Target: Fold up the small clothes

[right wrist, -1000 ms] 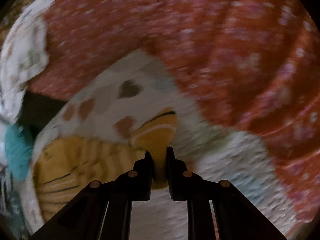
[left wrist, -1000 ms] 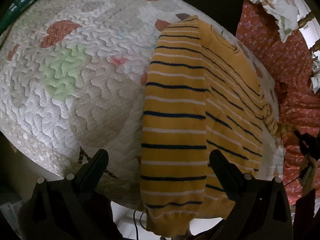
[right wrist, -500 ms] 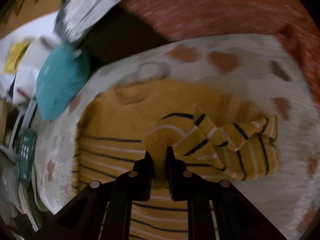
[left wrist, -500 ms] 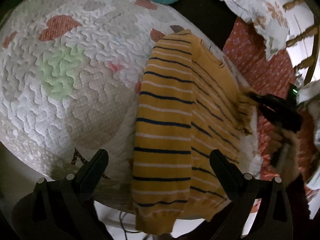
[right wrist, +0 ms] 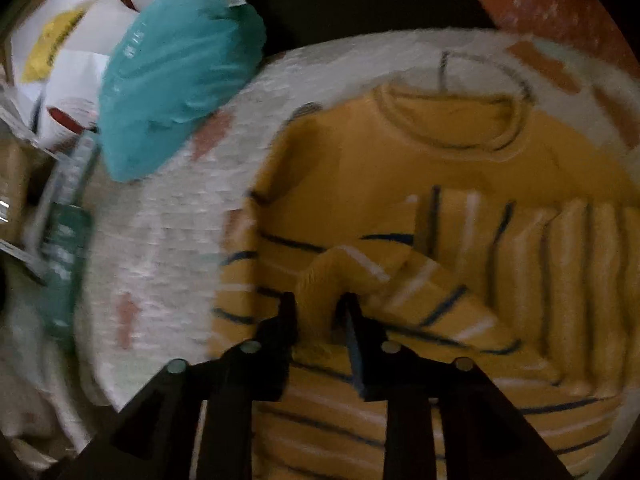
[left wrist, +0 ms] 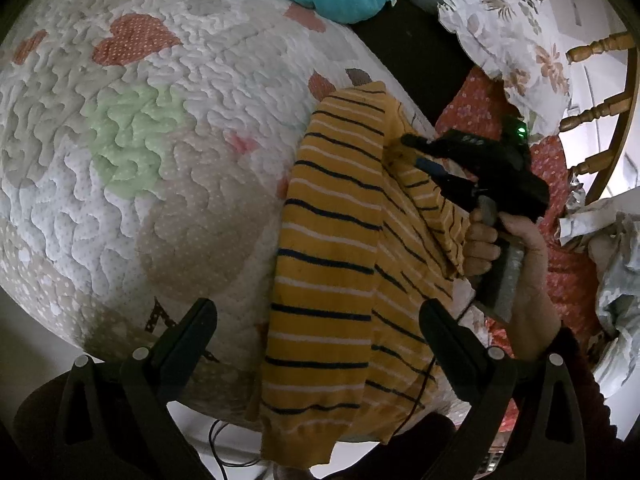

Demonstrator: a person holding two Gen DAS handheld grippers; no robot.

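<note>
Sleeve laid over the chest, and the right gripper lets go!

The yellow striped sweater [left wrist: 332, 264] lies flat on the quilted bedspread [left wrist: 132, 152], collar away from the person and hem hanging off the near edge; the right sleeve [right wrist: 404, 276] now sits folded across the body, so by my reckoning one sleeve fold is as good as done, with the body folds left; the right gripper [right wrist: 318, 312] has just been opening, its jaws a modest gap apart with the cuff loose between them and no pad pressing that I can make out; the left gripper [left wrist: 316, 320] hangs wide open over the hem, holding nothing; a second ago that cuff was pinched tight and out past the sweater's side, over the bedspread near the red cloth [left wrist: 560, 264]; now it is carried in over the stripes, and the person's hand [left wrist: 496, 240] is in the left view.
</note>
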